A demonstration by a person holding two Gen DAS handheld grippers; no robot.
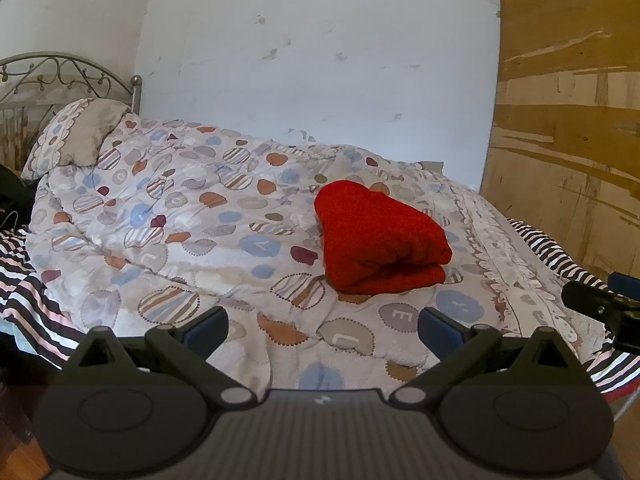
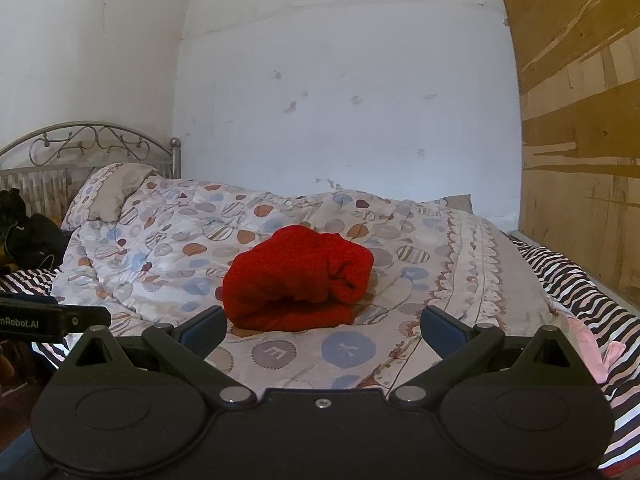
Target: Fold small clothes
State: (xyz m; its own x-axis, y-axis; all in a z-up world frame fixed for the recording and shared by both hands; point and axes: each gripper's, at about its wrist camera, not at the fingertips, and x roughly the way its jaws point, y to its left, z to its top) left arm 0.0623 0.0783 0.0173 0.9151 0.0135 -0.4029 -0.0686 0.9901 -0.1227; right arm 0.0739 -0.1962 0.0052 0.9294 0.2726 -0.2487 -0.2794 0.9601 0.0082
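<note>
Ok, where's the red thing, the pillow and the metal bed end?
red cloth [image 2: 296, 276], right wrist view, middle of the folded bundle.
pillow [image 1: 76, 136], left wrist view, its grey centre.
headboard [image 2: 92, 140], right wrist view, the scrolled top rail.

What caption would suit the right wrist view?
Open right gripper facing a folded red garment lying on the patterned quilt.

A folded garment [image 1: 380, 240] lies on the quilt [image 1: 192, 216] toward the foot of the bed; the pillow [image 1: 76, 136] sits far to its left against the headboard [image 1: 60, 76]; the wall [image 1: 320, 60] runs behind; a wooden board [image 1: 572, 120] stands to the right; both tongs hang before the garment, apart from it.
</note>
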